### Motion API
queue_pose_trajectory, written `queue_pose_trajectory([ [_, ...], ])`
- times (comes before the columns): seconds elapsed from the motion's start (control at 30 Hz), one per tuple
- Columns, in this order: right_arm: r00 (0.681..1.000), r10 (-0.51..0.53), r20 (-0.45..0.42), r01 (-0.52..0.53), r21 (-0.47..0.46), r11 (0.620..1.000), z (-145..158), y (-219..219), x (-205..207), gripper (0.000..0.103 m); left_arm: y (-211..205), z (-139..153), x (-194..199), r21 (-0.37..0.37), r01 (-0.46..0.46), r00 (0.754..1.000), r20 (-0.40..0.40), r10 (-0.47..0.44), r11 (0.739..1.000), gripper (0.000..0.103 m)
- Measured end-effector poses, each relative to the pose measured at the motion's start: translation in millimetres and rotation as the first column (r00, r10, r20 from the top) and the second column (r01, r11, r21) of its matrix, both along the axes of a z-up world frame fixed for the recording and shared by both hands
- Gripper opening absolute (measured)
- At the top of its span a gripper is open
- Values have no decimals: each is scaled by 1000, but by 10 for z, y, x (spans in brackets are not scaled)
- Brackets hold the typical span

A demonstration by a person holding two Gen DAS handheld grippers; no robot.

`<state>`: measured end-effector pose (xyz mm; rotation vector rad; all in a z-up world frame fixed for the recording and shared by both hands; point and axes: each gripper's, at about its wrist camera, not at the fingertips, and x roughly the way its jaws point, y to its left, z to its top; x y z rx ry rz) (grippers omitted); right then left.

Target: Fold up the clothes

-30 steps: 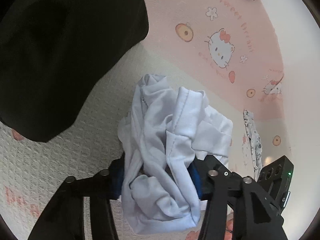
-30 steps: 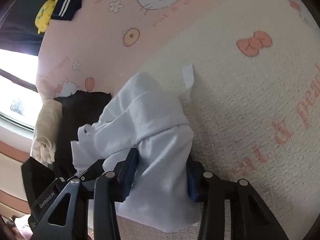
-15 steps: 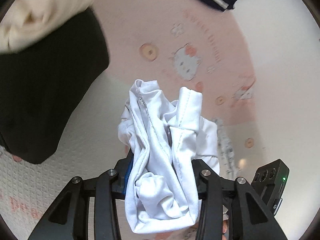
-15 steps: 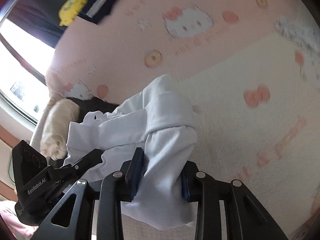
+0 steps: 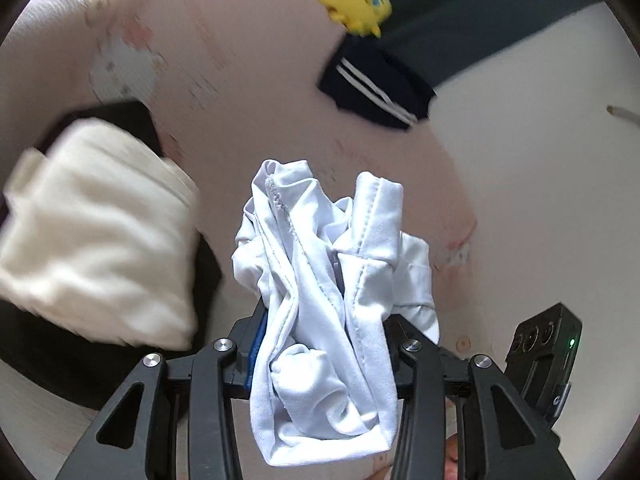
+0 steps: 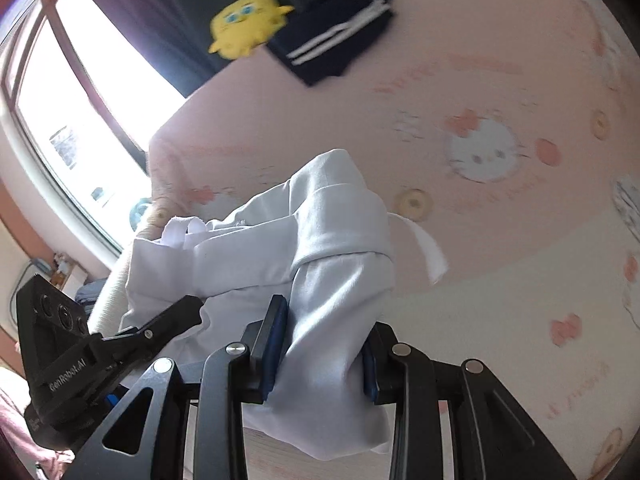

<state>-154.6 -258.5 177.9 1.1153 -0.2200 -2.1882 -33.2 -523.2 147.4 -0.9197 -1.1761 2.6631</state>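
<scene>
A bunched white garment (image 5: 320,280) is held up off the pink bedspread (image 5: 248,92) between both tools. My left gripper (image 5: 322,344) is shut on one crumpled end of it, seams and hems sticking up between the fingers. In the right wrist view the same white garment (image 6: 320,248) hangs over my right gripper (image 6: 320,352), which is shut on a thick fold of it. The other tool's black body (image 6: 60,364) sits close on the left there, touching the cloth.
A folded cream garment (image 5: 96,248) lies on a black one (image 5: 44,356) at the left. A folded navy piece with white stripes (image 5: 376,84) and a yellow plush toy (image 5: 356,0) sit at the bed's far end. A bright window (image 6: 72,100) is left of the bed.
Both grippers have lifted and tilted up with the white garment still clamped. The view has swung from the near bedspread toward the bed's far end, the plush toy and the window.
</scene>
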Motion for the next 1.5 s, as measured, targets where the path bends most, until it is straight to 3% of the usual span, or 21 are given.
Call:
queue_pose_trajectory([
  [0.13, 997, 73, 1, -73, -9, 997, 124, -485, 60, 32, -405, 260, 237, -23, -102, 995, -10, 102, 995, 38],
  [0.33, 982, 188, -4, -188, -31, 982, 276, -1183, 189, 32, -771, 339, 173, -68, -201, 979, -32, 200, 977, 38],
  [0.53, 967, 252, 40, -250, -52, 967, 213, -1693, 171, 33, -962, 168, 117, -144, -228, 972, 21, 233, 963, 38],
  [0.6, 961, 255, 109, -252, -43, 967, 64, -1809, 107, 33, -1028, 65, 114, -117, -231, 968, 78, 241, 966, 38],
  [0.67, 952, 244, 183, -240, -47, 970, -112, -1822, 43, 33, -1087, -96, 141, -37, -230, 969, 80, 233, 972, 38],
  [0.73, 958, 250, 143, -243, -58, 968, -178, -1777, 42, 33, -1098, -157, 154, -2, -224, 973, 54, 224, 975, 38],
  [0.93, 953, 271, 136, -270, -26, 963, -264, -1828, -41, 33, -1116, -245, -57, -45, -221, 969, 103, 225, 974, 41],
  [1.0, 952, 273, 142, -272, -23, 962, -317, -1844, -66, 36, -1103, -339, -165, -91, -225, 961, 146, 236, 970, 57],
  [1.07, 953, 265, 147, -268, 2, 963, -339, -1839, -99, 53, -1117, -351, -178, -109, -240, 952, 170, 256, 964, 68],
  [1.1, 956, 255, 144, -260, 22, 965, -328, -1826, -116, 60, -1144, -355, -167, -89, -241, 953, 165, 253, 966, 68],
  [1.23, 971, 226, 81, -224, -30, 974, -162, -1661, -206, 63, -1247, -216, -45, -26, -255, 960, 114, 256, 967, 69],
  [1.4, 975, 219, 32, -215, -94, 972, 49, -1699, -346, 65, -1279, -24, -22, -145, -275, 956, 66, 287, 950, 69],
  [1.47, 972, 234, -6, -234, -44, 971, 22, -1801, -328, 58, -1264, -20, -52, -219, -254, 957, 87, 278, 942, 67],
  [1.5, 971, 238, -23, -239, -9, 971, -7, -1856, -318, 29, -1261, -64, -97, -225, -236, 959, 103, 264, 945, 56],
])
